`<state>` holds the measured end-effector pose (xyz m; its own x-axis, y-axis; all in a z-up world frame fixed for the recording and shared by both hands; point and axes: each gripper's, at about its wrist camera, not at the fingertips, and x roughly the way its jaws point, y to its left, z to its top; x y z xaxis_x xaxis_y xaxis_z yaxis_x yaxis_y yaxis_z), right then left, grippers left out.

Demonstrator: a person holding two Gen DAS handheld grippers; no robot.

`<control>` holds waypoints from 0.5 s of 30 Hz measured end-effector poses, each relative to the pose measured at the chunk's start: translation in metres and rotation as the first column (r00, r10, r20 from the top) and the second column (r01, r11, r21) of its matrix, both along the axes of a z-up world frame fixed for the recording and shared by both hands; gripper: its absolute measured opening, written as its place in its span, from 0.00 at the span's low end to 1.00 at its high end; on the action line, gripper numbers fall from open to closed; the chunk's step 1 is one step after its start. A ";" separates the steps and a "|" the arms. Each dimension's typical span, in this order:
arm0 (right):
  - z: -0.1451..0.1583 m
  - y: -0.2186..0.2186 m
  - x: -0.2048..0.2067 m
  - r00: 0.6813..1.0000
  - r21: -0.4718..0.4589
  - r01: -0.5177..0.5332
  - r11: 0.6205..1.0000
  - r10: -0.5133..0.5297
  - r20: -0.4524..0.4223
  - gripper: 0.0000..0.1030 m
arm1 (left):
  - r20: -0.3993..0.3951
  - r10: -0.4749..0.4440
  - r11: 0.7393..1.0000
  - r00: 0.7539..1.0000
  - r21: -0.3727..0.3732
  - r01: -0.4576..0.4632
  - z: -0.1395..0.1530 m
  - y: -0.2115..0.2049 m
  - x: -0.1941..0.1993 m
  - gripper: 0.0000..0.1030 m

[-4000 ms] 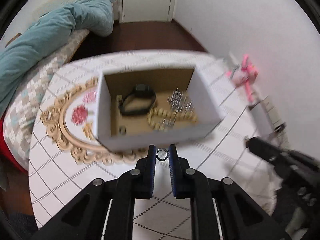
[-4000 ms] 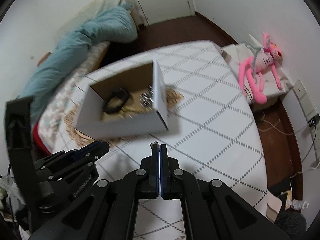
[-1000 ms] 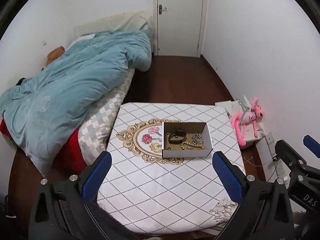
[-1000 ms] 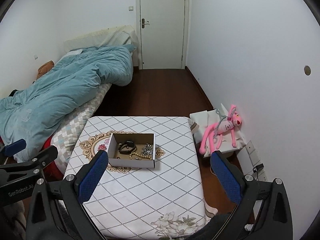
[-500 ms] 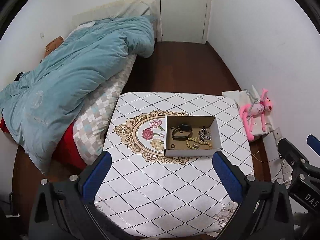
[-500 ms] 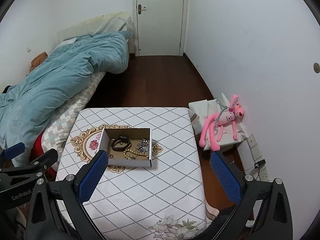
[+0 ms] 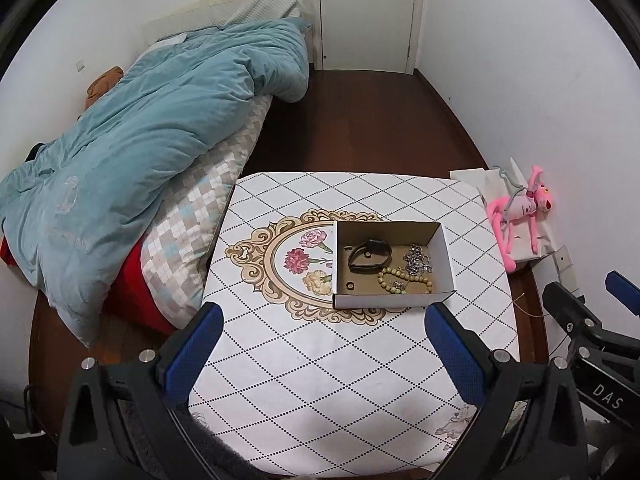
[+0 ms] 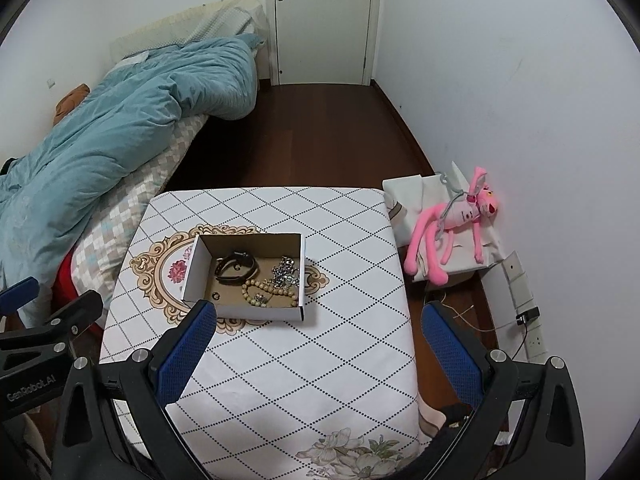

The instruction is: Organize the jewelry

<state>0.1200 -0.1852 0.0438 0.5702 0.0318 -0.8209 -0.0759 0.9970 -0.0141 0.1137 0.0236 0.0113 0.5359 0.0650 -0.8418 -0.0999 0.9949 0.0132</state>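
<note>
An open cardboard box (image 7: 394, 300) stands on the white patterned table (image 7: 320, 380); it also shows in the right wrist view (image 8: 260, 312). Inside lie a black strap bracelet (image 7: 369, 256), a beige bead bracelet (image 7: 404, 280), a silver chain (image 7: 418, 261) and a small ring (image 7: 350, 285). My left gripper (image 7: 325, 344) is wide open and empty, held high above the table's near side. My right gripper (image 8: 320, 340) is wide open and empty, also high above the table.
A bed with a teal duvet (image 7: 132, 136) lies left of the table. A pink plush toy (image 8: 452, 220) rests on white boxes by the right wall. A wall socket with cables (image 8: 528, 316) is at the right. A closed door (image 8: 324, 20) is at the far end.
Four seconds ago both grippers were shut low at the box, the left on a ring. Now both are wide open, far above the table; over the last second they sank slightly closer.
</note>
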 end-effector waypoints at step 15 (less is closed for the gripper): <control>-0.002 -0.001 0.000 1.000 -0.006 -0.006 1.000 0.006 -0.009 1.00 | -0.003 -0.005 1.000 1.000 0.003 0.005 -0.002 0.000 0.001 1.00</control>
